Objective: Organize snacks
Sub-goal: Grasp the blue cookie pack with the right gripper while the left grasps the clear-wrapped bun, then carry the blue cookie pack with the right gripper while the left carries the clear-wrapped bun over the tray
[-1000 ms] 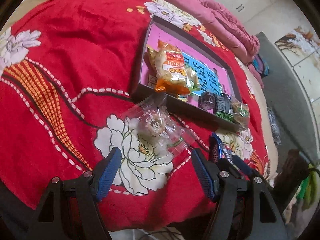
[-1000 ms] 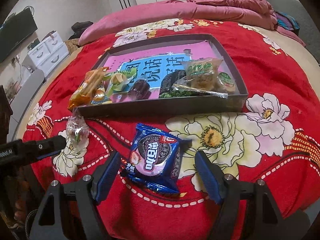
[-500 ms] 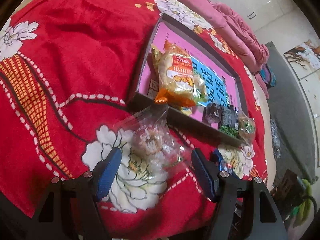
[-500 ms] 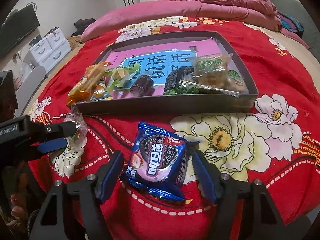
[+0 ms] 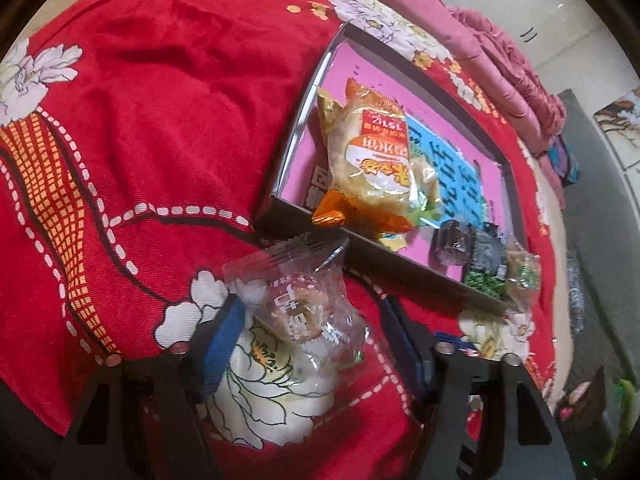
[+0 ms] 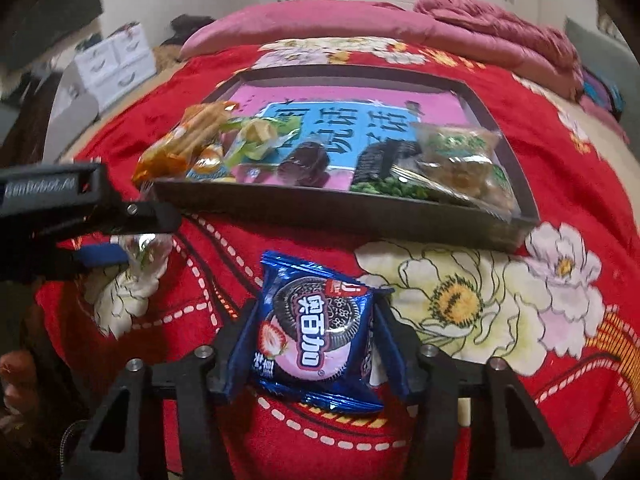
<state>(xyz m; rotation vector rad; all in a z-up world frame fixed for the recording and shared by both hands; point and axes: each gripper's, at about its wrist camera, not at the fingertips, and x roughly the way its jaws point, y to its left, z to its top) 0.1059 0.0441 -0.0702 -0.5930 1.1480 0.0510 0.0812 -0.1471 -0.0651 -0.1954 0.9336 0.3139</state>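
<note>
A clear-wrapped snack [image 5: 298,304] sits between the fingers of my left gripper [image 5: 310,336], which is shut on it just above the red bedspread. The left gripper also shows in the right wrist view [image 6: 132,232] at the left. My right gripper [image 6: 316,344] is shut on a blue Oreo packet [image 6: 316,332]. A dark tray [image 6: 360,218] with a pink and blue floor lies just beyond both. It holds an orange snack bag [image 5: 372,164], a dark candy [image 6: 306,162], a green pea pack [image 6: 384,184] and a clear cookie bag [image 6: 460,156].
The red flowered bedspread [image 5: 140,120] covers the bed. A pink quilt [image 6: 480,28] is bunched at the far side. White drawers [image 6: 116,64] stand off the bed at the far left. The bed's front edge is right under both grippers.
Both grippers have moved forward and closed: the left on the clear-wrapped snack, the right on the Oreo packet. Both snacks now sit raised between the fingers.
</note>
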